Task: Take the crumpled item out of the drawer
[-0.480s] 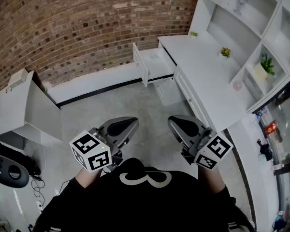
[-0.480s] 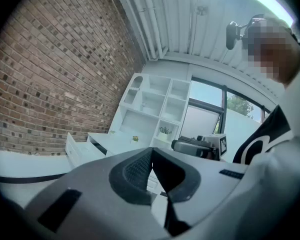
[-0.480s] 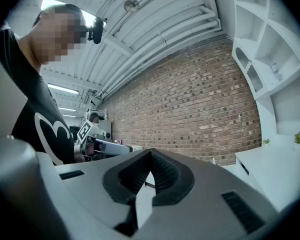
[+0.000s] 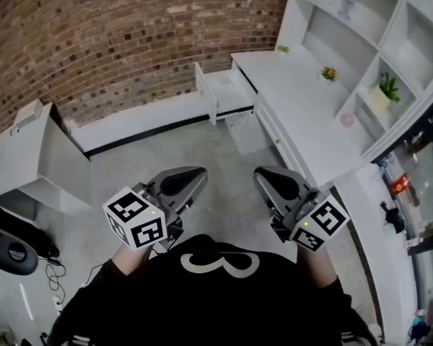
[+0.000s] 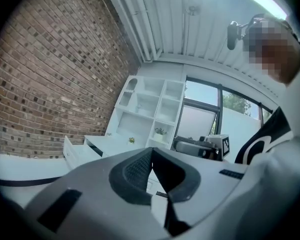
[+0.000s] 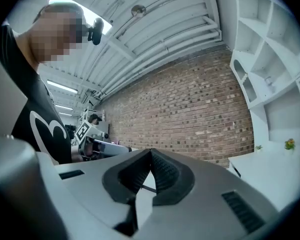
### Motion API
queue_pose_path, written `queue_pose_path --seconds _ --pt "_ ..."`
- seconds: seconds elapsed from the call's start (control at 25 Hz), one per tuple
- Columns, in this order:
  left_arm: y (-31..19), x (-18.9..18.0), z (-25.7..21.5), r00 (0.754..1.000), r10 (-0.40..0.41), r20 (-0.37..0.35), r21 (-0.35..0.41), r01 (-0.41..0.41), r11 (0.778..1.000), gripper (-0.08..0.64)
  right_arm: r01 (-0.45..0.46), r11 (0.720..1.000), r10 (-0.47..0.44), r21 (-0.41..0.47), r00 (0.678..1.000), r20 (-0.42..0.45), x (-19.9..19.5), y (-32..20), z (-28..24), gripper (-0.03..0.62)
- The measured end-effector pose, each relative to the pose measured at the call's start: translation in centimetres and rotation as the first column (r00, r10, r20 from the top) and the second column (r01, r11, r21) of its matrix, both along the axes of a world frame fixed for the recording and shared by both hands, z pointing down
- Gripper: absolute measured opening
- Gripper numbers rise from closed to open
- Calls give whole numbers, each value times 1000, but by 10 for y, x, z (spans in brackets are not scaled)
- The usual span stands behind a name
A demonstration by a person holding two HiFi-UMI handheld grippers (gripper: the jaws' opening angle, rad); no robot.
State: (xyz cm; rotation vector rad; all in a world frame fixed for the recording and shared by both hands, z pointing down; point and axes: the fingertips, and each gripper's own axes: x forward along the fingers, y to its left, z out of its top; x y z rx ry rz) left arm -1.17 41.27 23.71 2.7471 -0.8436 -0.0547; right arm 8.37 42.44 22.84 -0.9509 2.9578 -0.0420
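Bright, even daylight; fisheye bending at edges — dark vignette corners.

Head view looks steeply down from overhead; both gripper views sit right behind their jaws, tilted up; all three share the red brick wall [image 4: 130,42] and white shelf unit [image 4: 346,45].

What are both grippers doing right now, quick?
Left gripper: jaws shut, holding nothing.
Right gripper: jaws shut, holding nothing.

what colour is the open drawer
The drawer is white; the head view shows it best.
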Motion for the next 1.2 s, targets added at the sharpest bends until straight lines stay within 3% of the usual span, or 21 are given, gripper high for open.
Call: queue_pose_path --seconds 0.08,0.16,0.36,0.52,0.92,1.2 --pt "9 5 -2 1000 9 12 11 -9 1000 3 -6 1000 6 9 1000 -10 4 7 -1 11" --pt "16 8 -5 1000 11 26 20 -12 1000 3 -7 1000 8 17 1000 -8 7 12 -3 51" --pt "23 5 -5 1000 -6 30 17 5 1000 3 -26 1000 25 9 998 51 12 17 -6 287" --pt "25 7 3 999 -6 33 2 6 1000 3 -52 999 53 -13 996 65 19 12 3 370" --pt "2 6 21 1000 -7 13 -27 7 1000 3 -66 996 70 -68 996 63 22 -12 25 408" --pt "-42 -1 28 1000 -19 1 -38 19 999 3 -71 993 76 -95 996 53 18 -53 35 413"
